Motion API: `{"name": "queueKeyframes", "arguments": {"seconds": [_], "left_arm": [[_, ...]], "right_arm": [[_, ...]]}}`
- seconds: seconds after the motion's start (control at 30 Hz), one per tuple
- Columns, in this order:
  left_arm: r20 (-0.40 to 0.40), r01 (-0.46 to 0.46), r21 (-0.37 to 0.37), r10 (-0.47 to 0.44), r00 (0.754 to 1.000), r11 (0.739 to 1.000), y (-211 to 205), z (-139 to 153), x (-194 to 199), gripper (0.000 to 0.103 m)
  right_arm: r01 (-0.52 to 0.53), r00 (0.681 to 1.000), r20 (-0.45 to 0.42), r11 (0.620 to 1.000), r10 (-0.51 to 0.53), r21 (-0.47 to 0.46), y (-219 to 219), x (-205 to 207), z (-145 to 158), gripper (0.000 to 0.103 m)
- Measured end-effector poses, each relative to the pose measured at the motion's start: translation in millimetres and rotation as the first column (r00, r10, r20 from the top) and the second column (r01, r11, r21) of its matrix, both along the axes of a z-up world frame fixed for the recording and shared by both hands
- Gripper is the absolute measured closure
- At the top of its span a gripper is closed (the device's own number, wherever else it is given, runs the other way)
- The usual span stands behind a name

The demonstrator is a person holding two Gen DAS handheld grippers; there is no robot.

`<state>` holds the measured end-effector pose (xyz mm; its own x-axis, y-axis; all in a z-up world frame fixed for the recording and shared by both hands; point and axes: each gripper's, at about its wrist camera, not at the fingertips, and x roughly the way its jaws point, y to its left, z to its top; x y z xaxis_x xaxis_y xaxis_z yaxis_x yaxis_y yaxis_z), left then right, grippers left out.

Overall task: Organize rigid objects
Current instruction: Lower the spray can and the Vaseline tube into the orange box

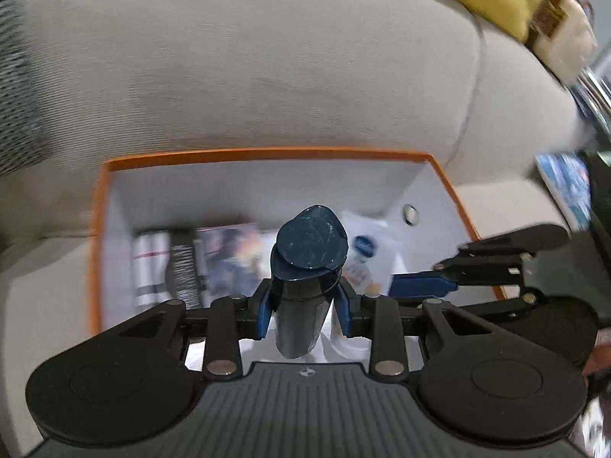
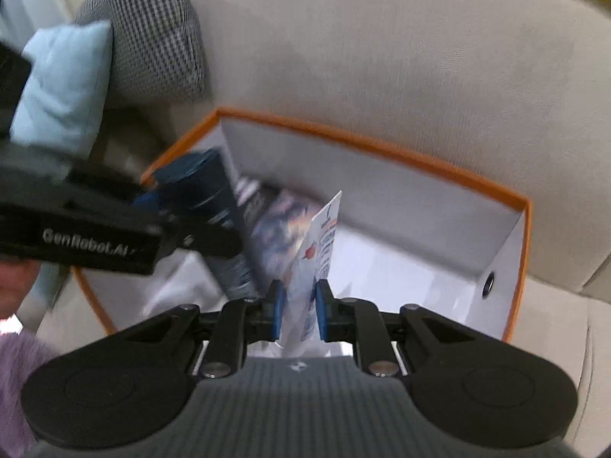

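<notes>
The left tool (image 1: 305,307) is clamped on a dark blue, glossy cylindrical bottle with a flip cap (image 1: 307,263), which stands up between its blue pads (image 1: 264,313) with the cap end away from the camera. The right tool (image 2: 297,309) is clamped on a white squeeze tube with blue and orange print (image 2: 319,244), its flat crimped end pointing away. Both held things hang over an open orange-rimmed cardboard box with white inside walls (image 1: 267,175), which rests on a beige fabric sofa (image 1: 248,57). Lying in the box below the bottle are a blurred printed packet (image 1: 229,255) and a striped white-and-dark item (image 1: 164,267). A grey checked cushion (image 2: 152,26) and a pale blue cushion (image 2: 65,84) sit beyond the box's left side.
</notes>
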<state>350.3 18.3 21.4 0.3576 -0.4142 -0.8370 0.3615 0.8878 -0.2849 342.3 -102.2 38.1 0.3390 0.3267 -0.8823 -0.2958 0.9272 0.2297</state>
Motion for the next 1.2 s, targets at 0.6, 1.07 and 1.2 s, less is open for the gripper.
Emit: {"name": "queueKeyframes", "arguments": {"seconds": [0.6, 1.07, 1.2], "left_arm": [[-0.202, -0.045, -0.076, 0.029, 0.979, 0.996, -13.8, -57.7, 72.0, 0.066], [-0.140, -0.074, 0.005, 0.074, 0.987, 0.997, -5.9, -62.2, 64.3, 0.060], [-0.152, -0.059, 0.008, 0.059, 0.987, 0.998, 0.5, -54.9, 54.7, 0.071]], "right_arm": [[0.159, 0.981, -0.113, 0.987, -0.156, 0.010, -26.6, 38.7, -43.1, 0.085], [0.221, 0.970, -0.104, 0.975, -0.218, 0.019, -29.2, 39.8, -44.7, 0.079], [0.215, 0.970, -0.126, 0.976, -0.210, 0.025, -28.0, 31.9, -41.1, 0.079]]}}
